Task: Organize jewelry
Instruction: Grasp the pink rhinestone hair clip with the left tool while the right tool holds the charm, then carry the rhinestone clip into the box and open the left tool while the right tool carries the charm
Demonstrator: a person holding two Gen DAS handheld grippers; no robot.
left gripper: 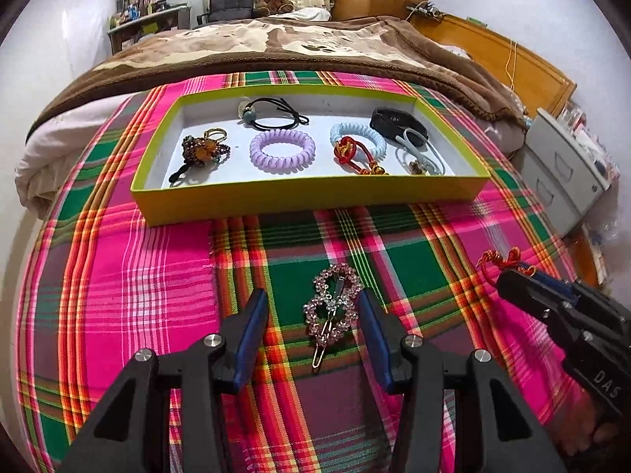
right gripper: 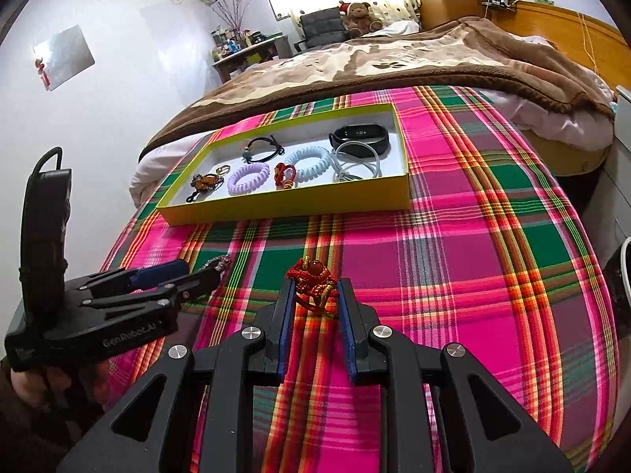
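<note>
Left gripper (left gripper: 313, 307) hangs over the plaid cloth (left gripper: 434, 244) on the bed, jaws spread, with the rhinestone clip (left gripper: 333, 305) lying flat on the cloth between them; the right pad looks just beside or brushing the clip's edge, the left pad stands apart from it, no pinch. Right gripper (right gripper: 314, 295) is pinching the red knot charm (right gripper: 313, 285) between its blue pads, near the cloth; cannot tell if it is lifted clear. In the left view the same charm shows at that gripper's tip, right of the clip. Yellow-green box (left gripper: 307, 195) sits farther back on the cloth, open top, white floor. Inside, left to right: beaded brown piece (left gripper: 199, 149), purple coil tie (left gripper: 282, 150), red knotted cord (left gripper: 349, 151) overlapping a light blue coil tie (left gripper: 357, 134), pale grey band (left gripper: 420, 153). Back row: black elastic with a bead (left gripper: 272, 114) and a black watch band (left gripper: 398, 122). Brown blanket (left gripper: 276, 47) covers the bed beyond the cloth. A hand (right gripper: 27, 386) grips the left gripper's handle at the lower left of the right view.
</note>
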